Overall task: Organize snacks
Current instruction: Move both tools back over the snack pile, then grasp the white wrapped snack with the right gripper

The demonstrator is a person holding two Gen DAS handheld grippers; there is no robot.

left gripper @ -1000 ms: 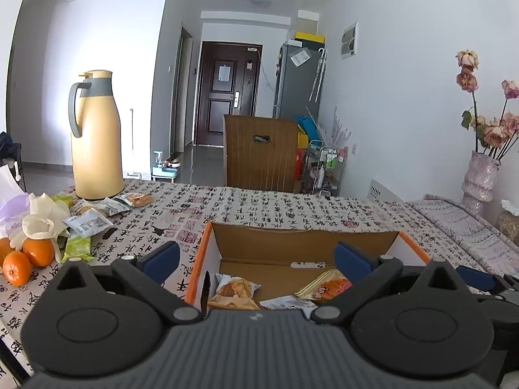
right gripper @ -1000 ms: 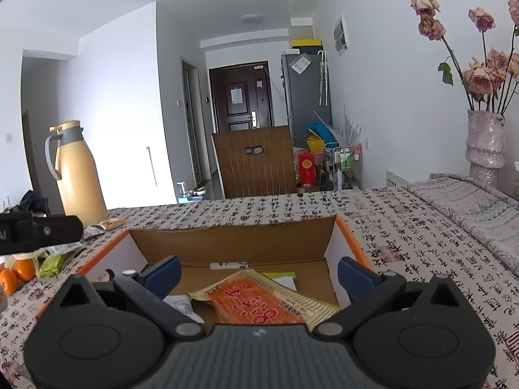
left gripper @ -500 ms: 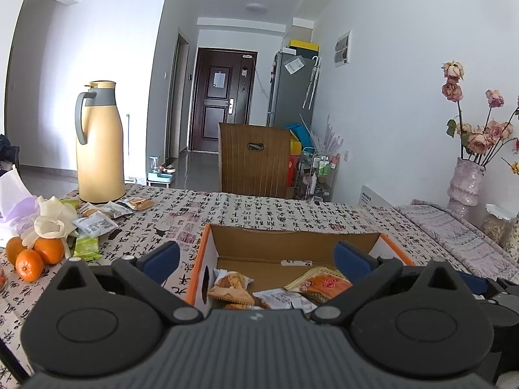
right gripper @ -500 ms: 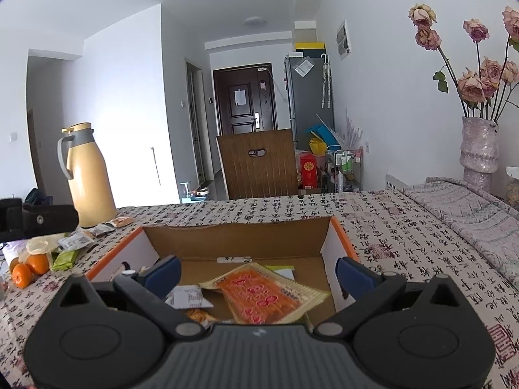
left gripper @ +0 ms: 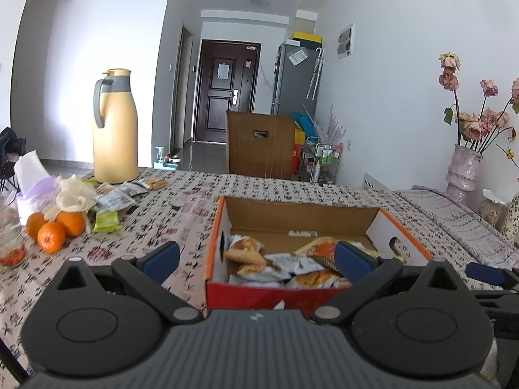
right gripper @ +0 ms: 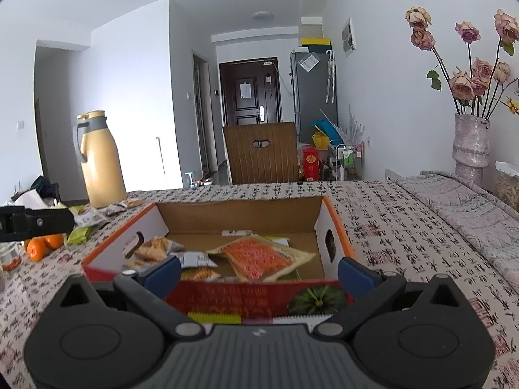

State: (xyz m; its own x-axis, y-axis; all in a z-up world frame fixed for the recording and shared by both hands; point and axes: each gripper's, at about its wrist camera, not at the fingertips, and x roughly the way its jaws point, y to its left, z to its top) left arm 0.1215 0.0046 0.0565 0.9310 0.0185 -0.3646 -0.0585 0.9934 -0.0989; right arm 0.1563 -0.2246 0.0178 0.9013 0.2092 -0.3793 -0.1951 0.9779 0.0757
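Note:
An open cardboard box [left gripper: 298, 217] [right gripper: 240, 217] with orange rims and a red front stands on the patterned tablecloth. Inside lie several snack packets [left gripper: 246, 253], among them a flat orange packet [right gripper: 256, 256]. More loose snack packets [left gripper: 120, 197] [right gripper: 94, 217] lie at the left near the flask. My left gripper [left gripper: 256, 259] hangs open in front of the box, nothing between its blue fingers. My right gripper [right gripper: 259, 274] is also open and empty at the box's front wall. The left gripper's side shows as a black bar at the left edge of the right wrist view.
A tall yellow flask [left gripper: 113, 126] stands at the back left. Three oranges [left gripper: 53, 230], a green packet [left gripper: 107, 220], a tissue pack [left gripper: 32, 181] and a glass jar [left gripper: 11, 240] crowd the left side. A vase of dried roses [right gripper: 470, 142] stands at the right, a wooden chair [left gripper: 259, 144] behind the table.
Both grippers have pulled back and risen from over the box; its red front wall now shows and more of its contents are visible. Both stay open and empty.

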